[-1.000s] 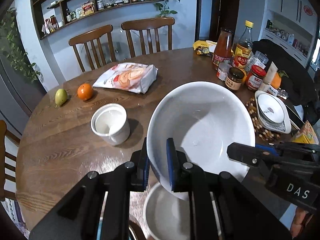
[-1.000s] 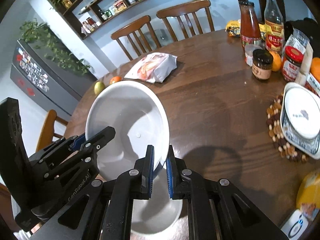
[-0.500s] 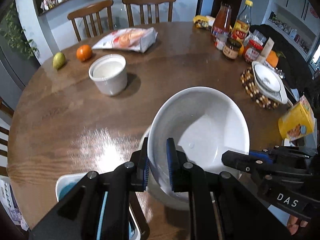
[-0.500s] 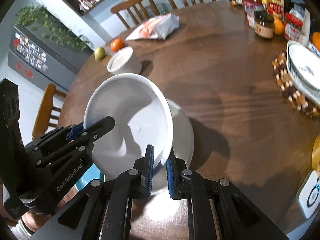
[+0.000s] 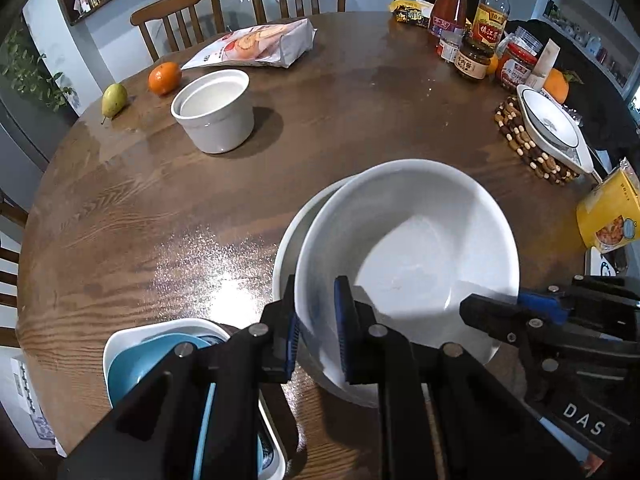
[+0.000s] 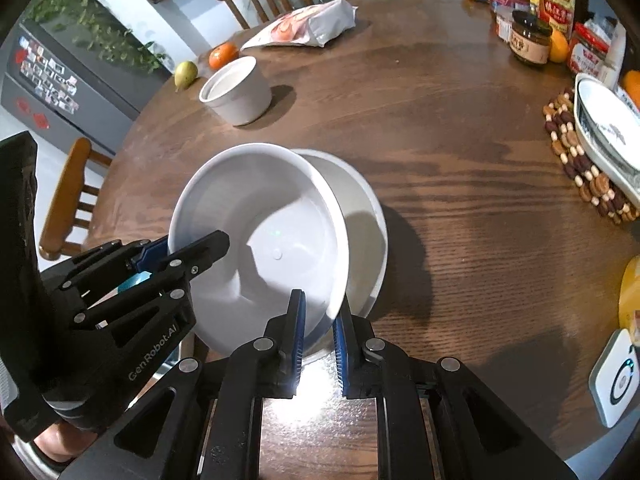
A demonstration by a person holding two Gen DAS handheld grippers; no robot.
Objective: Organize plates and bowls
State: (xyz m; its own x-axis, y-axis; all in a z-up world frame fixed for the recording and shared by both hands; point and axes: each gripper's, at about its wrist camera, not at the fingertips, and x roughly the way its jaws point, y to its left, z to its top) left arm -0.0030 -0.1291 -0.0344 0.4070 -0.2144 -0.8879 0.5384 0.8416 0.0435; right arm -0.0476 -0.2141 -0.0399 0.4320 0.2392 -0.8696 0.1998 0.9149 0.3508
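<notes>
Left wrist view: left gripper (image 5: 316, 336) pinches the near rim of a large white bowl (image 5: 408, 256), held tilted over a second white bowl (image 5: 290, 236) on the round wooden table (image 5: 360, 120). Not yet nested, in my judgement. At 7 o'clock, a blue bowl in a white tray (image 5: 114, 348) (apparently sorted). White crock (image 5: 214, 110) at 11 o'clock still loose.

Right wrist view: right gripper (image 6: 320, 336) clamps the same bowl's rim at 6 o'clock. Patterned dish (image 6: 604, 124) at 3 o'clock, on a beaded trivet, remains.
</notes>
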